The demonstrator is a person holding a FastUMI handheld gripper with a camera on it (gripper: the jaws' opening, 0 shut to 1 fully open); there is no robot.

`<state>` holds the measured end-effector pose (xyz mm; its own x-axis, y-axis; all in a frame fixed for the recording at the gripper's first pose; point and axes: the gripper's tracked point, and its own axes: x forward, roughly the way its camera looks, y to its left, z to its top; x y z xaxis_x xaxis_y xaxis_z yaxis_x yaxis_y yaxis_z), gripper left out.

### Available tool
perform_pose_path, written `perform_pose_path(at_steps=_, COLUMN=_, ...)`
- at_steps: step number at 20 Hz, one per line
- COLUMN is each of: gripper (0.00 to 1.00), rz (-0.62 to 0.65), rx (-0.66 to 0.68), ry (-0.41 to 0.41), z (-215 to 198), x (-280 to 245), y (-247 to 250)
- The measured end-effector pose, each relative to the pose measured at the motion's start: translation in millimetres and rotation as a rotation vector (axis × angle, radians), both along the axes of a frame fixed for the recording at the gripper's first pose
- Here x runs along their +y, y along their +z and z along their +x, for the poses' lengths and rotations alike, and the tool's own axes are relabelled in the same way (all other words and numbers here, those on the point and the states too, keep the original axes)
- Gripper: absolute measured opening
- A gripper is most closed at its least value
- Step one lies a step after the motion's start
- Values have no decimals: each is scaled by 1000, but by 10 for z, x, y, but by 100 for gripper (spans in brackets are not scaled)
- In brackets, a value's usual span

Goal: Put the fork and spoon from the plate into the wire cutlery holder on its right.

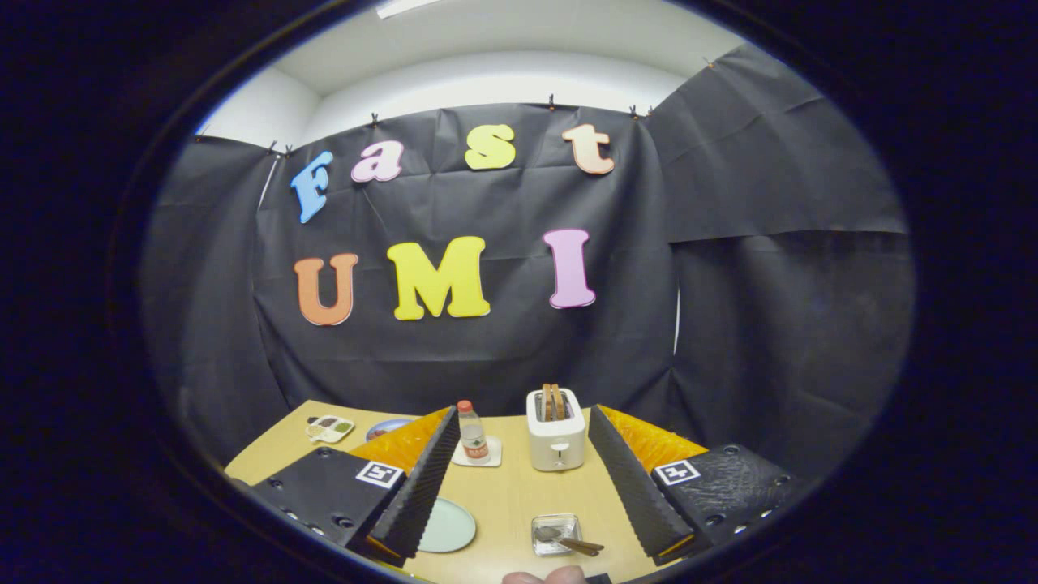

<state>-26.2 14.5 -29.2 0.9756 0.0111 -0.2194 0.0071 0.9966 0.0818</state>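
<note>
My gripper (pixel 523 410) is open wide, held above the wooden table (pixel 511 495), with nothing between its fingers. Below and between the fingers, a pale green plate (pixel 448 526) lies beside the left finger, and its visible part is bare. To the plate's right stands a small square cutlery holder (pixel 555 534). A spoon-like utensil (pixel 550 533) rests in it, and a brown handle (pixel 585 545) sticks out toward the right finger. I cannot tell the fork apart from it.
A white toaster (pixel 555 430) with two slices in it stands farther back between the fingers. Left of it is a bottle (pixel 470 431) on a white coaster. A small sectioned dish (pixel 328 428) and a blue plate (pixel 388 426) sit at the far left. A person's fingertip (pixel 543 577) shows nearest me.
</note>
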Motion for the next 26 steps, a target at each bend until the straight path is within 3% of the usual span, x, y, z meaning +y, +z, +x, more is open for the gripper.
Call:
perform_pose_path(at_steps=9, gripper=96, rz=0, rx=-59, ry=3, z=52, x=33, y=206)
perform_pose_path(at_steps=26, gripper=96, rz=12, rx=-51, ry=6, z=166, x=187, y=197)
